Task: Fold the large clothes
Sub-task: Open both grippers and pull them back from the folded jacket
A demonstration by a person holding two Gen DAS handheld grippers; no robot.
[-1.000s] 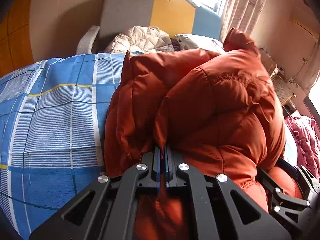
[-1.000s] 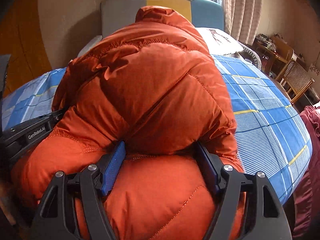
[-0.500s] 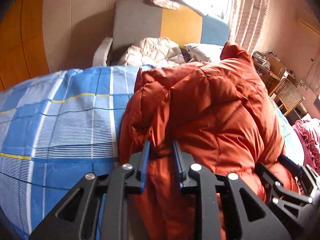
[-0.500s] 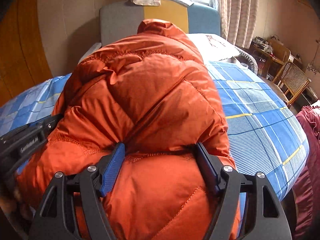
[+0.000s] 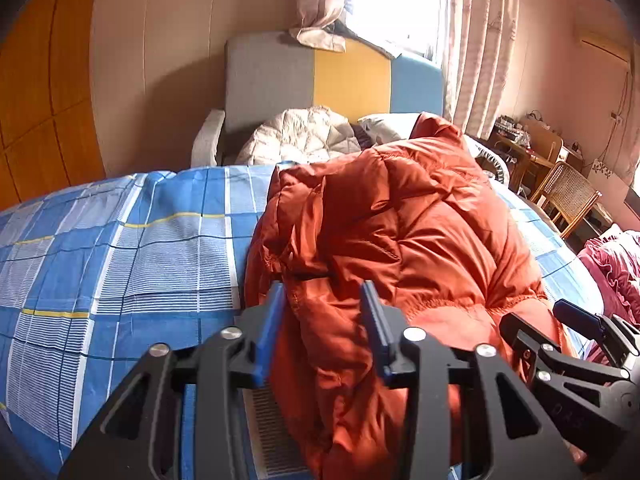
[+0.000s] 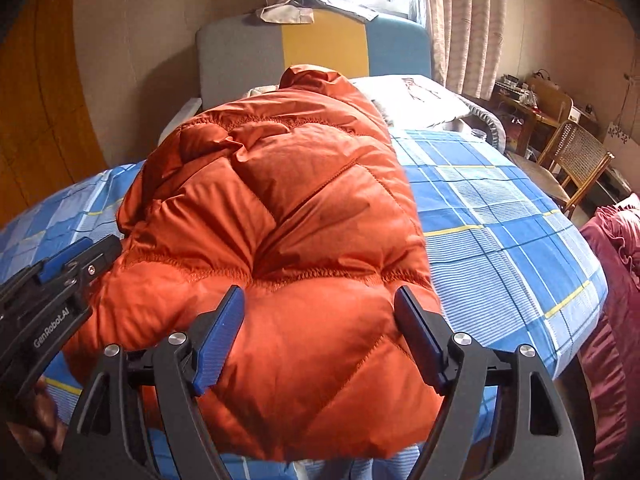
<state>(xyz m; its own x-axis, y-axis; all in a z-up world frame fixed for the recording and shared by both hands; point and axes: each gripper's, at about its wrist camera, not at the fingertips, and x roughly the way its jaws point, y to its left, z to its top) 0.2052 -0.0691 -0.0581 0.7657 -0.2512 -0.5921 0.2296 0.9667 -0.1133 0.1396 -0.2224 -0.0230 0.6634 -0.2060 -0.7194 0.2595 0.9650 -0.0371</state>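
Blue-padded fingers [image 5: 276, 320] of the left gripper [image 5: 324, 324] now spread, where a second ago pressed tight on a pinch of orange shell and half a second ago only partly parted; a ridge of the orange down jacket [image 5: 400, 240] stands loose between them, touched perhaps by the left pad but no longer clamped. Right gripper [image 6: 320, 332] spread wide as before, straddling the near bulge of the jacket without squeezing it. Seen from the right wrist, a compact puffy bundle, lying on the blue checked bedspread [image 6: 500, 216] near the bed's front edge, hood end pointing toward the grey, yellow and blue headboard [image 6: 320, 52]. Likely meaning: fold laid down and let go, bundle keeping its shape unaided. Remaining, at a guess: drawing both tools back clear, or one more pressing-down if the down springs open.
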